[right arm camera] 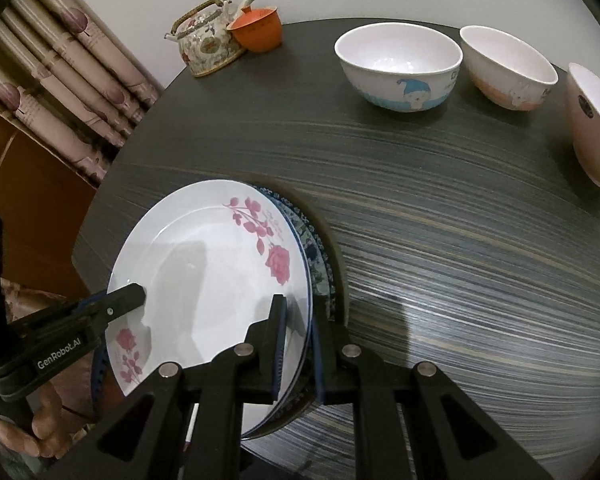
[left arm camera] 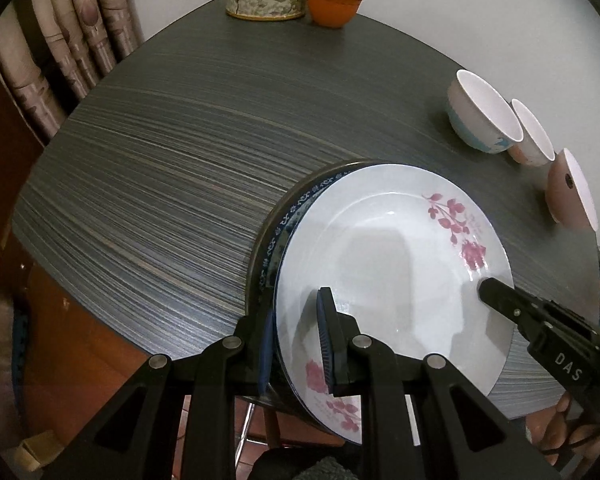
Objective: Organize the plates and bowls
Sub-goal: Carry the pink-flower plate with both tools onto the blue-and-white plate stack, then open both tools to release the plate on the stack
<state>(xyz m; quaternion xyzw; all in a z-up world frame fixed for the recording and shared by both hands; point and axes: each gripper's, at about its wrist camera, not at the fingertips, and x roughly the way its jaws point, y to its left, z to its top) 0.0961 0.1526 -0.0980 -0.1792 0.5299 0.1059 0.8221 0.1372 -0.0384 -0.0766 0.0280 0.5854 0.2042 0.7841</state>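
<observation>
Both tongs, left and right, clamp plate stack; right view alone shows bowl interiors.

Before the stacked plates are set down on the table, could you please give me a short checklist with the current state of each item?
1. Left tongs clamped on the stack's rim: ok.
2. Right tongs clamped on the opposite rim: ok.
3. Rose plate sitting on the blue-patterned plate: ok.
4. Dark table bare beside the stack: ok.
5. Three bowls standing clear of the stack: ok.
6. Stack touching the table or still lifted: cannot tell.
</observation>
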